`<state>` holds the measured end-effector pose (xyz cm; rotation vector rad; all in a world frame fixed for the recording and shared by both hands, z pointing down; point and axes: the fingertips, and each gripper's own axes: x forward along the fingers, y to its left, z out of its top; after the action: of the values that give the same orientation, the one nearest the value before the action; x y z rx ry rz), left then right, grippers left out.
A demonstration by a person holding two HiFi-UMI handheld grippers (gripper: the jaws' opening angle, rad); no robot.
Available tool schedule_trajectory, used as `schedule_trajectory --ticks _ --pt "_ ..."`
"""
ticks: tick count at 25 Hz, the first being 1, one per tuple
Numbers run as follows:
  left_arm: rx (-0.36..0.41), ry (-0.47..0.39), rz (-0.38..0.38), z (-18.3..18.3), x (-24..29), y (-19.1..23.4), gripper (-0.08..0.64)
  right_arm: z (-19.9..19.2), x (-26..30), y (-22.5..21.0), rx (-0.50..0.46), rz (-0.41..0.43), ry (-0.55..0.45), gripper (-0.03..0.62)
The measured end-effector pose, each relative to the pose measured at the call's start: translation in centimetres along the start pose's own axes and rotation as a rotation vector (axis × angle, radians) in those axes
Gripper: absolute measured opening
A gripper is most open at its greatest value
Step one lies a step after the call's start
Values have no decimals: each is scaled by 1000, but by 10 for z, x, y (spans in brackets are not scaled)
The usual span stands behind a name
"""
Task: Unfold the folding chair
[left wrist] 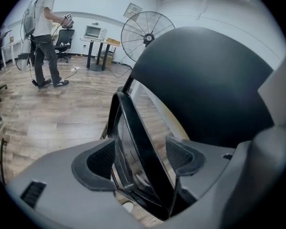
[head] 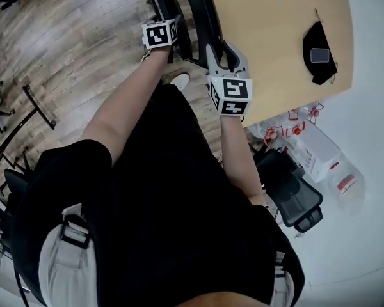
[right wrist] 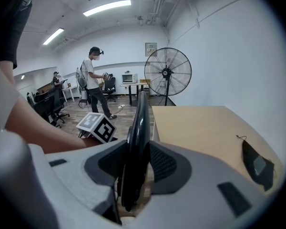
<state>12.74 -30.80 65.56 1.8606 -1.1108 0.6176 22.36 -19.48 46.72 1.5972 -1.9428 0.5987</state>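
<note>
The folded black chair [head: 201,11] stands against the edge of the wooden table. In the right gripper view its thin black backrest panel [right wrist: 139,128] runs upright between the jaws, and my right gripper [right wrist: 136,163] is shut on it. My left gripper [left wrist: 142,156] is open, lower down on the chair's left. The black seat frame [left wrist: 133,142] passes slantwise between its pads [left wrist: 102,159] without touching them. The rounded dark backrest [left wrist: 205,85] fills the upper right of the left gripper view. From the head view, the marker cubes [head: 159,34] [head: 230,94] cover most of both grippers.
A tan table [head: 275,37] carries a black pouch [head: 319,59]. An office chair [head: 294,197] and white boxes [head: 313,152] sit at my right. Black metal frames [head: 38,107] lie on the wood floor at left. A standing fan [right wrist: 167,73] and another person [right wrist: 93,75] are farther off.
</note>
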Motion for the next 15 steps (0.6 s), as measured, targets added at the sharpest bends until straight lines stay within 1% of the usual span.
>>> schedule_trajectory --ticks 2,6,10,12,15 --pt "8 14 6 -4 11 0 314 1 0 5 -3 2 -1 144" --pt "-15 62 51 -18 27 5 316 2 1 16 -8 17 -3 144" --pt "4 86 102 -31 46 2 316 1 -1 17 -13 30 -7 144" --pt "-15 104 114 -40 55 3 318 2 0 20 -12 33 -10 144" --pt "-30 106 141 -45 61 7 318 1 0 21 -12 35 -10 144"
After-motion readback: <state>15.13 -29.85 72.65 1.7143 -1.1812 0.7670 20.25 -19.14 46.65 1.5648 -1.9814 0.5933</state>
